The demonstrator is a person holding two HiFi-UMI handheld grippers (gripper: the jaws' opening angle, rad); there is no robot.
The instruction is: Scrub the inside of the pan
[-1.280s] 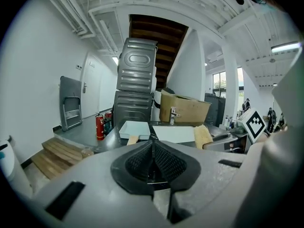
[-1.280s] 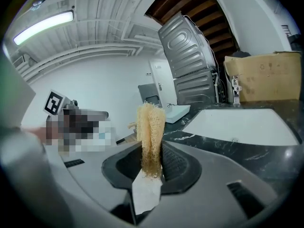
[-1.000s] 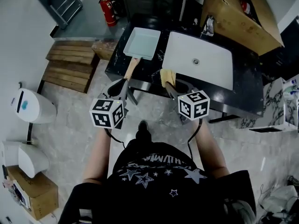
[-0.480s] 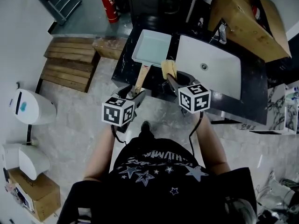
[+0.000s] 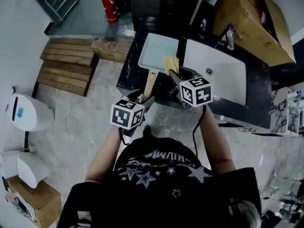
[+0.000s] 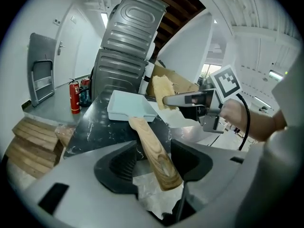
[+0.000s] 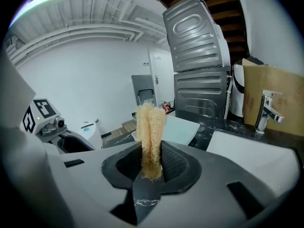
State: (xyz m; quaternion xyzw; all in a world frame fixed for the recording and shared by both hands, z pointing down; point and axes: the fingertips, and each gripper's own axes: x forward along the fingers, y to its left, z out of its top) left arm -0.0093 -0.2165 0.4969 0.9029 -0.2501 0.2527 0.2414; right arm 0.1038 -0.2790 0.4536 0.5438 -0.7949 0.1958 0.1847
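- two claws are held over the near edge of a black marble bench [image 5: 129, 74], one in each of the person's hands.
- the left claw [image 6: 153, 156] stands wide open, its jaws having just been opening; the pan's wooden handle [image 6: 145, 134] lies between them, with a gap on the left side and no squeeze on it.
- the right claw [image 7: 152, 163] is closed tight on a pale yellow fibrous scrubber [image 7: 150, 127], which sticks out upright past its tips.
- the pan [image 5: 159, 51], a pale blue rectangular one, sits flat on the bench just left of the white sink [image 5: 223, 77], with its handle pointing back toward the person and reaching past the bench edge.
- from the head view the scrubber hangs over the pan's near right corner; whether it touches the pan cannot be told.
- a tap [image 7: 266, 110] stands at the sink's far side.
- a red fire extinguisher [image 5: 108, 6] stands on the floor beyond the bench, near stacked wooden boards [image 5: 64, 65].
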